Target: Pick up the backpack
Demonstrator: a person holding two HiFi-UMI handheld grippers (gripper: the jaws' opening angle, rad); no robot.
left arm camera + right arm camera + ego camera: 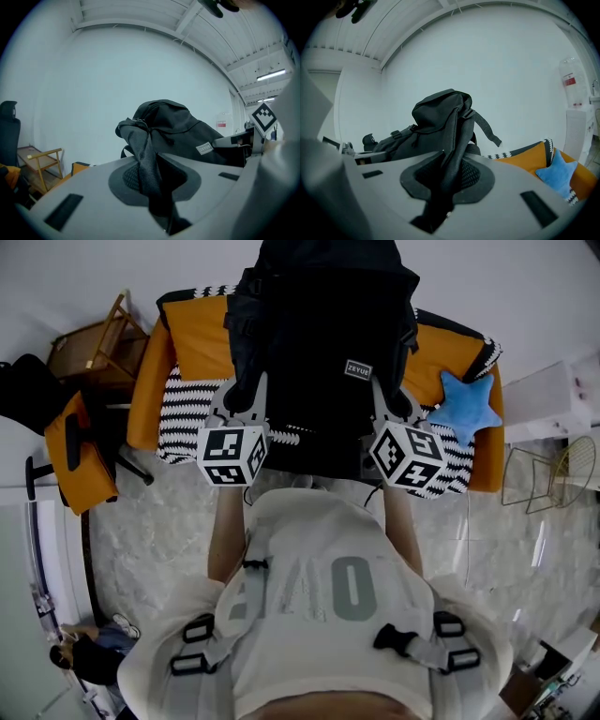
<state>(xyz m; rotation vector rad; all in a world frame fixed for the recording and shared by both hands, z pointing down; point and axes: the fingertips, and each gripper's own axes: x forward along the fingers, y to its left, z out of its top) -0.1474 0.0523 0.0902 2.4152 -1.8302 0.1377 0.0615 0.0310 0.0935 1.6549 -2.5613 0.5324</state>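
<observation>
Black mesh straps pinched, one per claw; bag hangs between the two grippers in front of the sofa.

Left gripper (152,180) is pressed onto a black padded mesh shoulder strap (143,154), and right gripper (445,183) is pressed onto the matching second strap (454,150), each with only webbing between the jaws. The black fabric backpack (323,343) sits upright between them, over the orange sofa (192,338) with its black-and-white zigzag throw (183,409). Whether its base is clear of the seat cannot be told. Judgement: raise both hands together and level to share the load, and pinch firmly, since mesh could slip. Mind the blue star-shaped cushion (466,409) at right.
</observation>
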